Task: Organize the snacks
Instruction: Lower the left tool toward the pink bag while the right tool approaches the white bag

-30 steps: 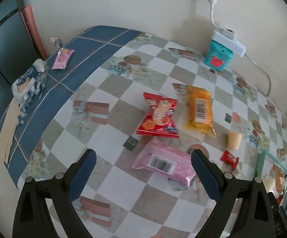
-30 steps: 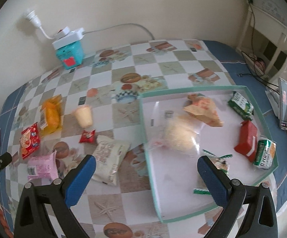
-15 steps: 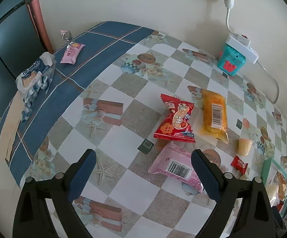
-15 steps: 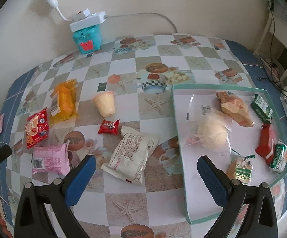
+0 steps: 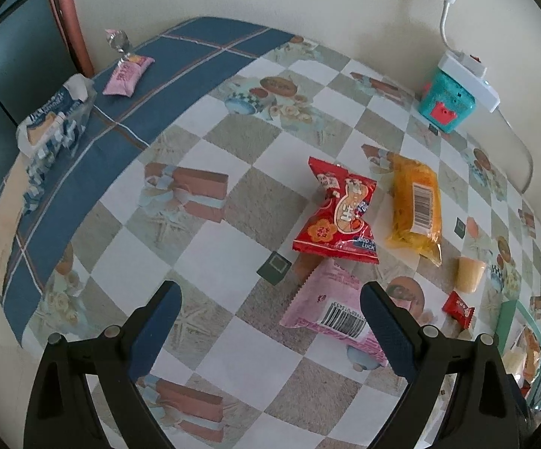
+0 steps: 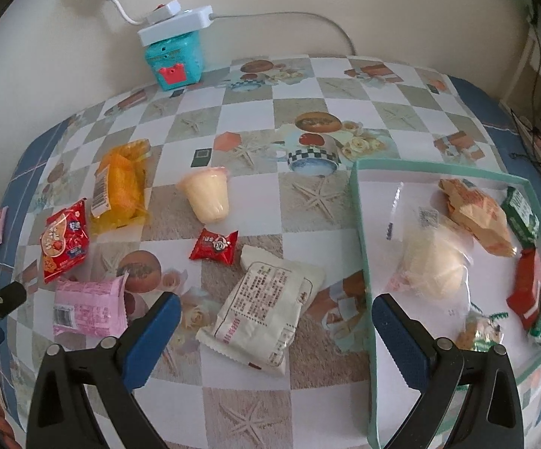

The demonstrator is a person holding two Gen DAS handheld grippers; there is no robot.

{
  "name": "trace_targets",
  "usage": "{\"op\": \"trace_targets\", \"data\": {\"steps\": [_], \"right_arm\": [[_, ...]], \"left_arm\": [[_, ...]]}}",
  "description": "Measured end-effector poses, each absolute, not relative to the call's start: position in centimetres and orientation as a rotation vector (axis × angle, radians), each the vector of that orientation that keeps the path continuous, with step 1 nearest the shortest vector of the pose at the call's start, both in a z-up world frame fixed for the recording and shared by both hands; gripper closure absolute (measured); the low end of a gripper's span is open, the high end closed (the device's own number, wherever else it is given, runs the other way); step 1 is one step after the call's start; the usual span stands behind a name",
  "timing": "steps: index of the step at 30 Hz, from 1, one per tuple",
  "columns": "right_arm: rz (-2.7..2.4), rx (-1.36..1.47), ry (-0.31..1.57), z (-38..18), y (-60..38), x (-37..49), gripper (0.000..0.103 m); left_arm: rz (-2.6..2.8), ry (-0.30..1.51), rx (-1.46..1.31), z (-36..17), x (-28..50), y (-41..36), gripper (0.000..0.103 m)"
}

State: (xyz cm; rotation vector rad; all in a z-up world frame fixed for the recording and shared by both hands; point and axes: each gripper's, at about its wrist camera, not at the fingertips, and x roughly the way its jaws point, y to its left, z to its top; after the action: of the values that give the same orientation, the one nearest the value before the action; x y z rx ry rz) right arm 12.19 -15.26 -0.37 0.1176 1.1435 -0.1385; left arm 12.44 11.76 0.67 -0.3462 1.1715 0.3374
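1. so, the left hand-held gripper (image 5: 270,321) hangs over the tabletop (image 5: 210,250) with its blue fingers spread wide, nothing between them.
2. just past its right finger lies a pink packet (image 5: 332,308), barcode up, and a red snack bag (image 5: 339,213) sits right behind it, the two touching or overlapping at the edge.
3. an orange packet (image 5: 416,205) lies beside the red one, with a small yellowish jelly cup (image 5: 468,275) and a tiny red candy (image 5: 457,307) further right.
4. the right hand-held gripper (image 6: 276,331) is released too, spread wide and holding nothing, over a white packet with printed text (image 6: 266,310) that lies flat on the tabletop.
5. in the right wrist view a teal-rimmed tray (image 6: 364,232) sits just right of that white packet; it already holds a clear bag with something pale (image 6: 433,262), a tan wrapper (image 6: 476,215), green packets (image 6: 521,215) and a red one (image 6: 525,286).
6. at the far edge by the wall a teal box (image 6: 175,58) stands with a white power strip (image 6: 175,26) on top.
7. over on the blue border in the left wrist view, a tissue pack (image 5: 57,119) and a little pink pouch (image 5: 126,75) sit well apart from the snacks.
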Motion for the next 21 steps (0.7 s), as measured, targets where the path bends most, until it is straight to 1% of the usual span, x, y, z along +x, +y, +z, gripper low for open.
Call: {"op": "trace_targets", "data": {"steps": [6, 14, 21], "right_arm": [[-0.112, 0.19, 1.154, -0.8, -16.0, 12.5, 0.0], [-0.12, 0.168, 1.144, -0.5, -16.1, 12.3, 0.0], [-0.125, 0.174, 1.136, -0.2, -16.7, 12.3, 0.0]], "left_arm": [[0.307, 1.199, -0.371, -0.4, 13.2, 11.1, 0.007], [0.302, 1.247, -0.365, -2.8, 14.8, 9.3, 0.007], [0.314, 1.234, -0.331, -3.3, 16.0, 7.5, 0.007]]}}
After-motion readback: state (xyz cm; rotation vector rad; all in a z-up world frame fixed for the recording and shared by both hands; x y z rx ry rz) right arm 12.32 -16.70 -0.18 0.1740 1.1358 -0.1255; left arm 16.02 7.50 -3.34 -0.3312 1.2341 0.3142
